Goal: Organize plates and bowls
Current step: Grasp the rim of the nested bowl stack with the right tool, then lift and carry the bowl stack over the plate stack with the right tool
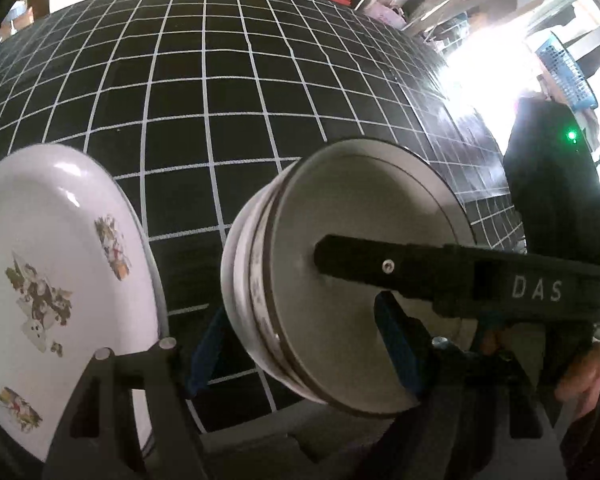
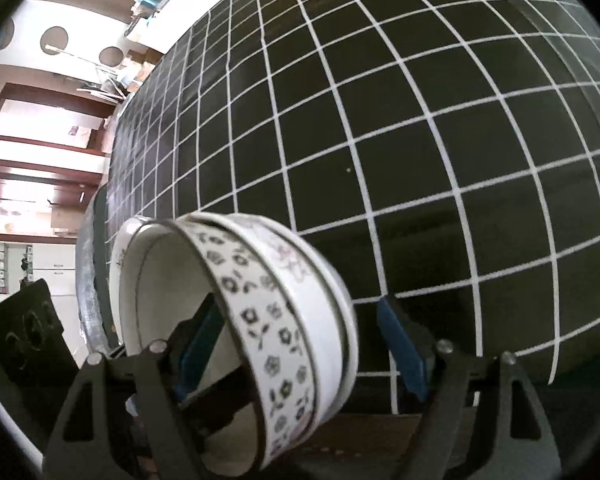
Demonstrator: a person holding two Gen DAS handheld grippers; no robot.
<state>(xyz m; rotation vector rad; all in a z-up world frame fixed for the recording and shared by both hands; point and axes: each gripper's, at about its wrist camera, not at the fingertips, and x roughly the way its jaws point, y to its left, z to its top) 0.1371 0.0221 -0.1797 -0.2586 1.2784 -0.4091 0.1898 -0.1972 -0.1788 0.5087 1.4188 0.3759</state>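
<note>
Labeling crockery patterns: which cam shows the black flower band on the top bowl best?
Right wrist: the flower-print bowl fills the foreground, its band facing the lens. Left wrist shows the nested bowls only from the open side, the band a thin blurred strip.

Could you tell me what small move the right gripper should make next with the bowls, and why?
Probably close the right gripper on the wall of the nested bowls. One pad already sits inside the floral bowl and the other outside the stack, with a visible gap left at the outer wall, so it straddles the rim without yet pinching it.
</note>
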